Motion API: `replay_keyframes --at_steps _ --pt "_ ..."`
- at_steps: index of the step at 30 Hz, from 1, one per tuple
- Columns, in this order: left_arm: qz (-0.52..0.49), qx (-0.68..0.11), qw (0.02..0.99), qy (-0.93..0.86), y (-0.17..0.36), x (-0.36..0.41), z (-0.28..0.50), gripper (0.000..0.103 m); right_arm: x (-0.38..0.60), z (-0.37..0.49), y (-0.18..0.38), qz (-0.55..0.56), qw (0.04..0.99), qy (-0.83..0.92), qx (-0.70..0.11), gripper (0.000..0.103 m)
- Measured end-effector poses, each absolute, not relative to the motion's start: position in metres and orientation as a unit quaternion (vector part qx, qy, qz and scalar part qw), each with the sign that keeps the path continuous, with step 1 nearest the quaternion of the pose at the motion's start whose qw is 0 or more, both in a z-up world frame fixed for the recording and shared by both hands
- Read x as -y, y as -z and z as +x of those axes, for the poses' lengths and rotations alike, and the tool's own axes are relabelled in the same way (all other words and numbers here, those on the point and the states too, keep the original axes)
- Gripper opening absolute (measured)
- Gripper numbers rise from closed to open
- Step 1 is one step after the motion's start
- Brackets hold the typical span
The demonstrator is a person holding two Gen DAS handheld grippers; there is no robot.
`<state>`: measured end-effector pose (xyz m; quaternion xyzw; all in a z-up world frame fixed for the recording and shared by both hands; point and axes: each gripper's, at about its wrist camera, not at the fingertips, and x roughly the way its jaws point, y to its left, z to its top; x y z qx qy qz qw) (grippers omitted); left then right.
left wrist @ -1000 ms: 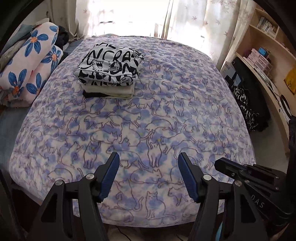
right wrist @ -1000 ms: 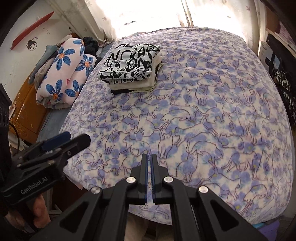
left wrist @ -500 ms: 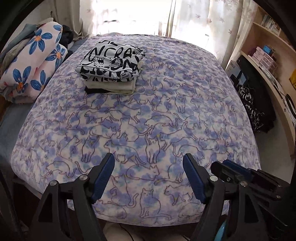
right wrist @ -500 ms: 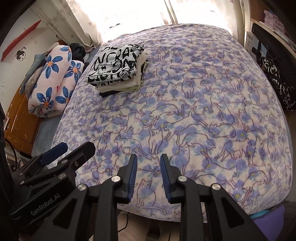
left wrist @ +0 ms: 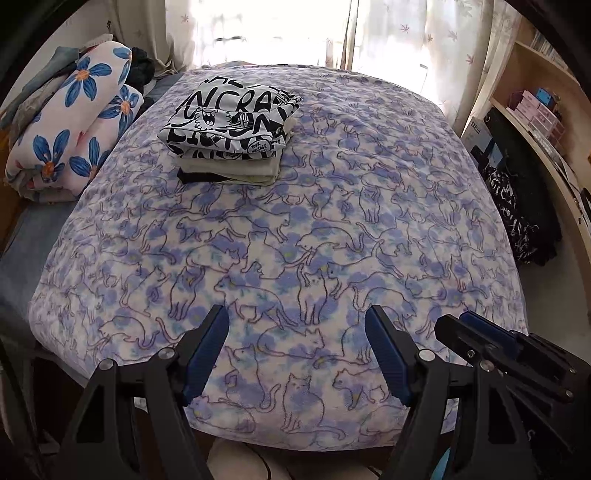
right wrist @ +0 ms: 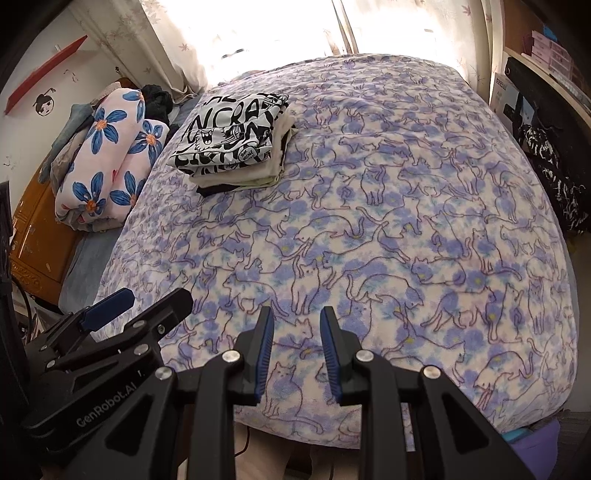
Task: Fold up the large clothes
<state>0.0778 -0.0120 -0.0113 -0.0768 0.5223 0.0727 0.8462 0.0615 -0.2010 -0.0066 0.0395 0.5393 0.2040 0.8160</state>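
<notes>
A stack of folded clothes [left wrist: 229, 133] [right wrist: 236, 144], topped by a black-and-white lettered shirt, lies on the far left of the bed. The bed is covered by a purple cat-print blanket [left wrist: 295, 240] [right wrist: 369, 221]. My left gripper [left wrist: 297, 350] hangs open over the blanket's near edge, nothing between its blue pads. My right gripper [right wrist: 297, 350] is also open, with a narrower gap, over the same near edge and empty. Each gripper shows in the other's view: the right one [left wrist: 495, 350] at the lower right, the left one [right wrist: 110, 325] at the lower left.
A rolled flower-print quilt [left wrist: 70, 136] [right wrist: 110, 162] lies left of the bed beside an orange wooden cabinet [right wrist: 37, 236]. Shelves [left wrist: 546, 122] and a dark patterned bag [left wrist: 517, 214] stand to the right. Curtains [left wrist: 406, 33] hang behind the bed.
The right gripper's jaws have gone from shut to a narrow gap. The left gripper's jaws have spread a little wider. Both views have tilted up slightly, so the folded stack sits lower in them.
</notes>
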Motion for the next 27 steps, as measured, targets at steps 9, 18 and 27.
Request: replay_keyframes --at_steps 9,18,27 --pt "-0.079 -0.523 0.845 -0.073 0.012 0.016 0.077 0.075 0.210 0.066 0.009 0.037 0.815 -0.205 -0.541 0.026" --pt "-0.075 -0.522 0.846 -0.071 0.013 0.020 0.081 0.075 0.216 0.069 0.011 0.037 0.816 -0.205 -0.540 0.026" --pt "-0.076 -0.522 0.846 -0.073 0.013 0.021 0.081 0.075 0.218 0.070 0.011 0.035 0.815 -0.206 -0.540 0.026"
